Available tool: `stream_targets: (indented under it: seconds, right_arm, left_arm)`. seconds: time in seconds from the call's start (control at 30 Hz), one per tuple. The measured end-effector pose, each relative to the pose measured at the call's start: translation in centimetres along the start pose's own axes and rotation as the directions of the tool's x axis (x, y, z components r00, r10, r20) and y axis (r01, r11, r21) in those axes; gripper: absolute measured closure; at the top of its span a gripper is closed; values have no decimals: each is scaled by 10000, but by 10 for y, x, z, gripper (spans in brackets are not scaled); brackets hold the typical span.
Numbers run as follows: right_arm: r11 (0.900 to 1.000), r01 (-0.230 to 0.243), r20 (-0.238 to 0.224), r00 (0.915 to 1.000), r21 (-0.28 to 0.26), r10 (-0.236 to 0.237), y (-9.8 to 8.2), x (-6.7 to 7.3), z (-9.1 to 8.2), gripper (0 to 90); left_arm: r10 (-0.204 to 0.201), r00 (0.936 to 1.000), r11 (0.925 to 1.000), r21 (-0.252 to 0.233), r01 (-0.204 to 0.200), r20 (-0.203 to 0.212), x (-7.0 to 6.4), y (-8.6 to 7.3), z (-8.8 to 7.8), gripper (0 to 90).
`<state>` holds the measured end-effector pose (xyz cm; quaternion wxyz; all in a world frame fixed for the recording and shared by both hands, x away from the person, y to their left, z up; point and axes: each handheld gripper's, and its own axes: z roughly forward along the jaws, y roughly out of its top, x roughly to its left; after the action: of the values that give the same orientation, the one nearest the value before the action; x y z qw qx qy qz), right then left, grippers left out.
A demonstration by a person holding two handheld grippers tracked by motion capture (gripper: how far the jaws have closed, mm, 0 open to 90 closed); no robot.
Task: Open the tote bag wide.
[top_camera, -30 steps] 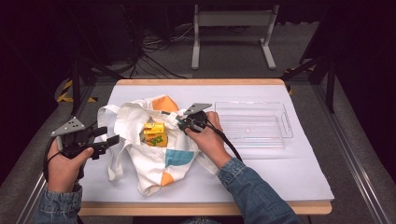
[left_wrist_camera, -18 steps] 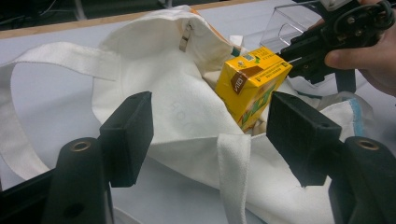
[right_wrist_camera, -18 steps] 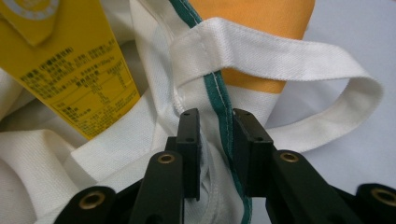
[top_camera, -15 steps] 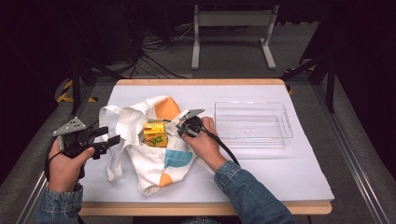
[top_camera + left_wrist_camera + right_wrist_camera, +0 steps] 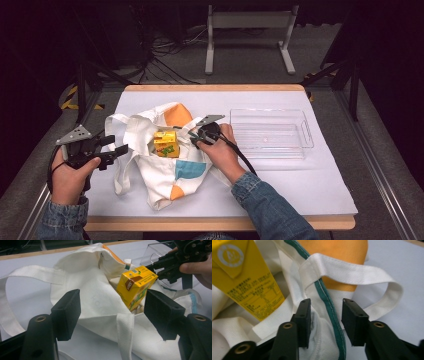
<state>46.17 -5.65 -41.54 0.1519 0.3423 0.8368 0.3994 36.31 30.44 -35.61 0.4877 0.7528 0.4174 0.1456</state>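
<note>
Table (image 5: 300, 200), white-covered: your work surface, carrying everything below.

Tote bag (image 5: 165, 175), cream canvas with orange and teal patches: lies slumped at the table's left-centre, mouth gaping upward, handles sprawled to the left and toward the tray.

Clear plastic tray (image 5: 270, 150): sits right of the bag, near it but apart; looks empty.

Juice carton (image 5: 166, 143), yellow: stands tilted inside the bag's mouth, top clear of the cloth, its lower part sunk in the folds. In the left gripper view (image 5: 136, 285) it leans toward your other tool.

Right gripper (image 5: 192, 136): at the bag's rim just right of the carton. The right gripper view shows its jaws straddling the green-edged hem (image 5: 329, 315), partly parted; they have just been opening. The hem runs through the gap, the left pad against the cloth, the right pad clear of it, so the grip is off.

Left gripper (image 5: 117, 150): hovers at the bag's left edge, jaws well parted, nothing clamped; the cloth and a handle lie beyond the pads.

Step in hand, as judged: spreading the bag's mouth to free the carton. Your next move likely calls for lifting the right tool off the hem, lining its jaws across the carton's narrow faces, and steadying the bag with the left while you draw the carton out toward the tray.
</note>
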Motion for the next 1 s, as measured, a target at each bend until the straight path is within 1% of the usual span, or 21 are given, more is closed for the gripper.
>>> stream_targets:
  seconds: [0.13,0.17,0.2,0.23,0.27,0.37,0.4,0.43,0.53,0.57,0.6,0.73,0.8,0.87,0.93,1.0]
  right_arm:
    - [9987,-189,-5,9998,-466,189,4,-3,-9,458]
    - [9987,-189,-5,9998,-466,189,4,-3,-9,458]
    - [9983,-194,-51,9998,-550,191,5,-4,-13,441]
    - [9976,-159,-52,9999,-677,156,6,-5,-16,430]
    - [9962,-114,-3,9999,-858,115,8,-6,-23,409]
    - [9941,-129,-74,9999,-1077,122,11,-7,-33,398]
    - [9941,-129,-74,9999,-1077,122,11,-7,-33,398]
    - [9927,-94,-153,9999,-1204,76,13,-8,-40,392]
    - [9904,-52,-426,9991,-1378,-7,16,-9,-49,388]
    - [9904,-52,-426,9991,-1378,-7,16,-9,-49,388]
    - [9893,-27,-577,9983,-1457,-57,17,-9,-53,387]
    - [9888,2,-860,9962,-1495,-133,19,-9,-65,380]
    - [9879,-89,-1149,9933,-1549,-90,21,-9,-70,381]
    - [9866,-62,-1376,9903,-1630,-165,23,-9,-75,380]
    - [9850,78,-1694,9848,-1725,-374,26,-8,-79,380]
    - [9817,248,-2044,9768,-1887,-640,30,-7,-82,364]
  left_arm:
    - [-50,10000,10000,-16,50,87,1,3,2,306]
    - [-50,10000,10000,-16,50,87,1,3,2,306]
    - [-29,10000,10000,-38,29,88,1,3,2,306]
    - [-32,9999,10000,-49,32,110,1,4,3,306]
    - [-24,9999,10000,-50,25,162,1,5,5,305]
    - [25,9998,10000,-42,-25,220,1,7,7,305]
    - [25,9998,10000,-42,-25,220,1,7,7,305]
    - [85,9996,10000,-16,-84,261,2,8,8,305]
    - [97,9996,9999,-37,-96,268,2,9,9,304]
    - [50,9996,10000,-62,-48,292,2,9,9,304]
    - [55,9996,10000,-74,-53,279,2,9,9,305]
    - [74,9995,9999,-117,-70,305,2,10,9,304]
    - [53,9995,9999,-114,-50,314,2,10,9,304]
    - [39,9995,9999,-95,-36,316,2,10,9,303]
    - [32,9995,10000,-86,-30,312,2,10,9,303]
    - [38,9995,10000,-74,-36,313,2,10,9,303]
